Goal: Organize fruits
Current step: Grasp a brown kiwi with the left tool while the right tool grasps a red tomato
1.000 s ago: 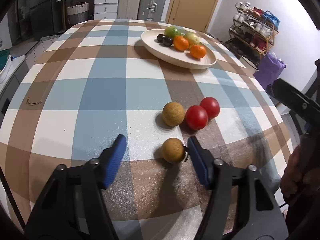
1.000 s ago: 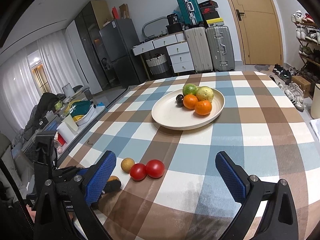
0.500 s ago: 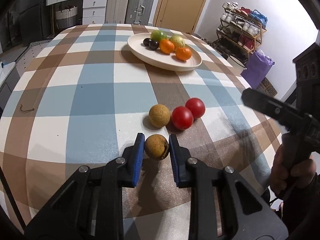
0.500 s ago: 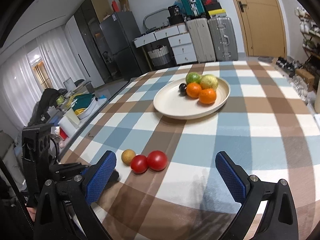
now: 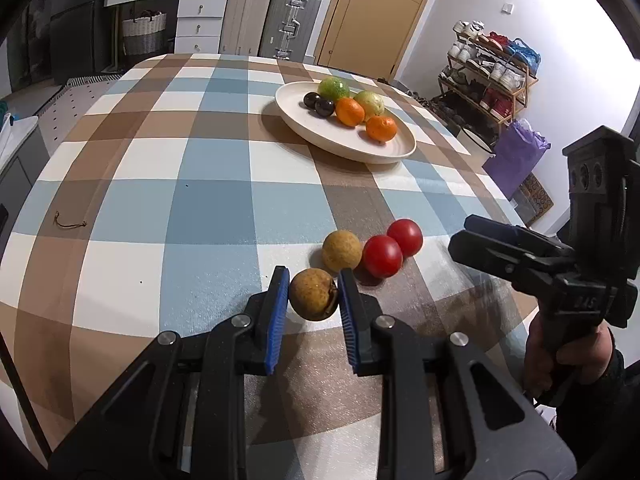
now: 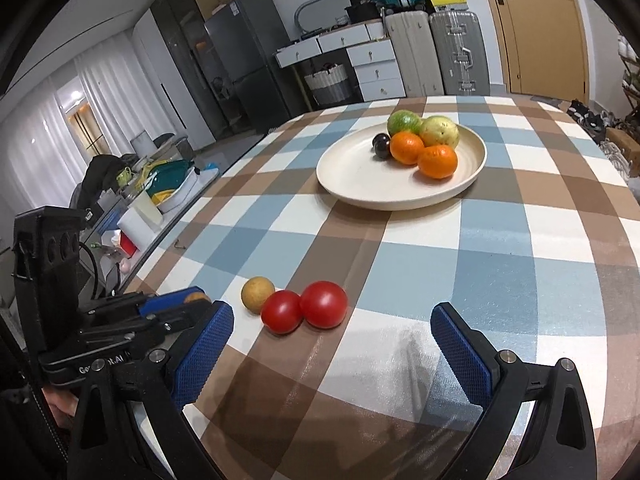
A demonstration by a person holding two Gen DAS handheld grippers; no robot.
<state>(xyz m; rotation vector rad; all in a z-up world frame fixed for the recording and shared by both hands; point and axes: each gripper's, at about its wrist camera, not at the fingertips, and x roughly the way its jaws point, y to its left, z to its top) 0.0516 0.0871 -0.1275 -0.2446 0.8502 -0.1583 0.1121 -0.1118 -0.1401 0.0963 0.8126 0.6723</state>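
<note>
Presently: left gripper (image 5: 313, 300) pinching brown fruit (image 5: 313, 294), plate (image 5: 396, 150) well ahead and rightward across the table; right gripper (image 6: 332, 344) spread, empty, nearer tomatoes (image 6: 306, 308).

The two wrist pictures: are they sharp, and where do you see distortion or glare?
Left wrist view: sharp; the held brown fruit is crisp; fisheye bends the checked tablecloth; the white wall at upper right is overexposed. Right wrist view: also sharp; the plate is clear; bright curtains at left wash out; dark corners.
</note>
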